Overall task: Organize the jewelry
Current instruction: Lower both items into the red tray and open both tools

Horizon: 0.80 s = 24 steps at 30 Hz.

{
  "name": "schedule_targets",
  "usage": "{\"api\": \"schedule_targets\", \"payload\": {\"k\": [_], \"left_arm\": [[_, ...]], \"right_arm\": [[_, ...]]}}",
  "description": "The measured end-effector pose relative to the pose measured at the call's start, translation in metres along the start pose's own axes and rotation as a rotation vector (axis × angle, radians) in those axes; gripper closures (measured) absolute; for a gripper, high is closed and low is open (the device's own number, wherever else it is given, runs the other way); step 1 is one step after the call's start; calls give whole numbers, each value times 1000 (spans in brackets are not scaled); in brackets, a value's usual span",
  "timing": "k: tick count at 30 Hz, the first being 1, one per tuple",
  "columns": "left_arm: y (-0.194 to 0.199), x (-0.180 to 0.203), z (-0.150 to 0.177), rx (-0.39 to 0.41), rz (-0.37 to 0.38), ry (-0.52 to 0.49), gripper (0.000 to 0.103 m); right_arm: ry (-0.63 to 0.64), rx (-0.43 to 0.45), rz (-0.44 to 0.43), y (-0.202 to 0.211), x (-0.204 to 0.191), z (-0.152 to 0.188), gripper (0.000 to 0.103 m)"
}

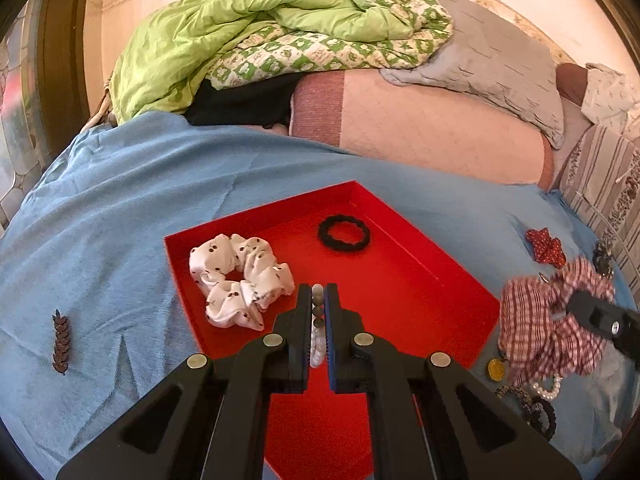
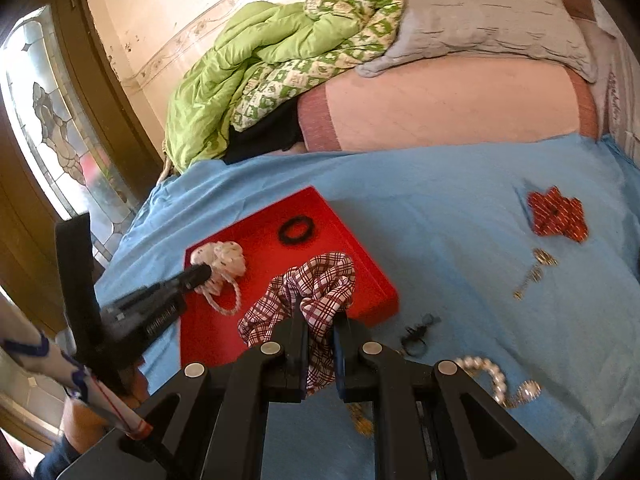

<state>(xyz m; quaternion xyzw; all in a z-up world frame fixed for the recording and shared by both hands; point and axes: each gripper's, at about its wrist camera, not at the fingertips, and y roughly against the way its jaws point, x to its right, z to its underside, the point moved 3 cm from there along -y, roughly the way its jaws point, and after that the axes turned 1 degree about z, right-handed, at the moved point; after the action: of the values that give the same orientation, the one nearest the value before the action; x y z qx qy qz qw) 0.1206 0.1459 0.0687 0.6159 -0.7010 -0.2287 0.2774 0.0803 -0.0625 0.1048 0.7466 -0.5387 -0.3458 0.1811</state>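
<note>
left wrist view: left gripper (image 1: 318, 296) is clamped on a bead bracelet (image 1: 317, 322), white and grey beads lined up between the pads, held over the red tray (image 1: 400, 280). tray already holds a white printed scrunchie (image 1: 240, 278) at its left side and a black hair tie (image 1: 344, 232) toward the far corner.

right wrist view: right gripper (image 2: 320, 320) is closed on a plaid scrunchie (image 2: 308, 292), which hangs over the tray's near-right part; the bracelet shows there as a pale loop (image 2: 226, 300) at the left gripper's tip.

handling (judged): bracelet is light, hard beads on a cord, likely slippery and prone to roll; grip across the strand, not on one bead. scrunchie is soft, light, not fragile; pinch any fold.

surroundings: on the blue sheet (image 2: 440, 200), outside the tray, lie a red bow clip (image 2: 556, 214), a gold earring pair (image 2: 534, 272), a pearl bracelet (image 2: 490, 372), a small black clip (image 2: 416, 336) and a brown leaf clip (image 1: 61, 342). the two grippers work close together over the tray; crowding is the main obstacle.
</note>
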Motion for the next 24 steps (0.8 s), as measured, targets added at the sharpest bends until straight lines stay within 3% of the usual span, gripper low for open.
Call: {"api": "schedule_targets", "payload": {"k": [16,24], "left_arm": [[-9,-13,-10,1,-21,32,97],[-20,-33,-8,-38,-25,77,97]], "right_arm": [[6,-51,-8,-43,-32,-43,90],[20,-89,28,-75,-37,-54,90]]}}
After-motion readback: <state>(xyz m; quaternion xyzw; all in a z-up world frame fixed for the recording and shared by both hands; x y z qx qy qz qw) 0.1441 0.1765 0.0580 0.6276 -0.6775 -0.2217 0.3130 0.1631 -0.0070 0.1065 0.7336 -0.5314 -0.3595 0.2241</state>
